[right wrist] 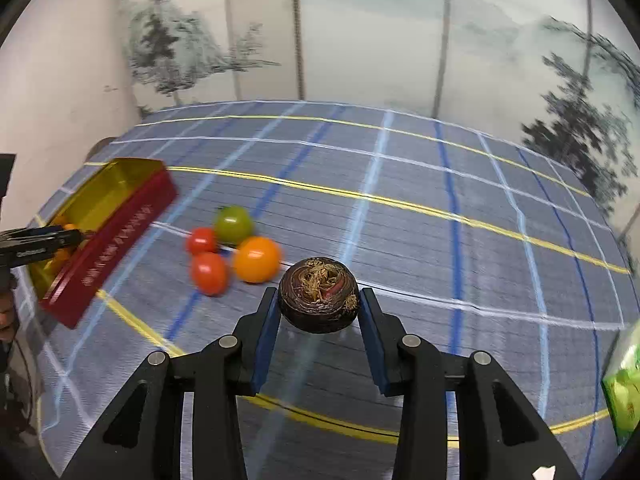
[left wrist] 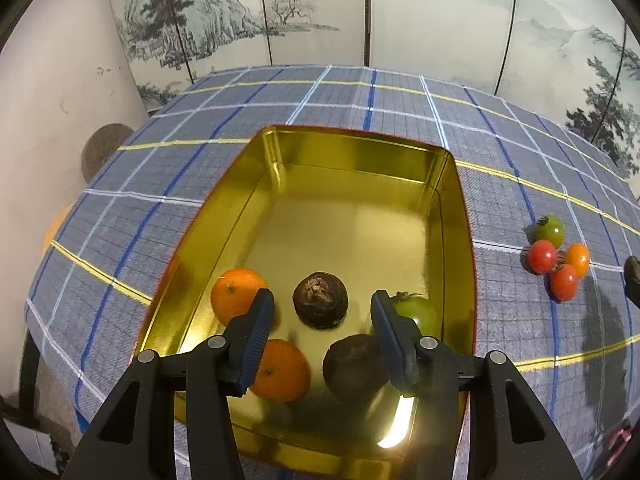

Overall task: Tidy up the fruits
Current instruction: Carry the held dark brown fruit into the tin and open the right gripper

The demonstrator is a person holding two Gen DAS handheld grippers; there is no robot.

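My left gripper [left wrist: 322, 296] hangs open over the near end of a gold tin [left wrist: 360, 136]. In the tin lie two oranges [left wrist: 236, 294], two dark brown round fruits [left wrist: 320, 300] and a green tomato [left wrist: 420, 312]. One dark fruit lies on the tin floor below the gap between the fingers, untouched. My right gripper [right wrist: 319, 294] is shut on another dark brown round fruit [right wrist: 318, 300], held above the checked cloth. Several small tomatoes, red [right wrist: 209, 273], orange [right wrist: 257, 259] and green [right wrist: 233, 224], sit in a cluster on the cloth between it and the tin [right wrist: 108, 220].
The blue checked tablecloth [right wrist: 400, 168] covers the table. A painted folding screen [left wrist: 440, 20] stands behind it, and a pale wall is on the left. A green packet [right wrist: 624, 392] lies at the right edge. The far half of the tin holds nothing.
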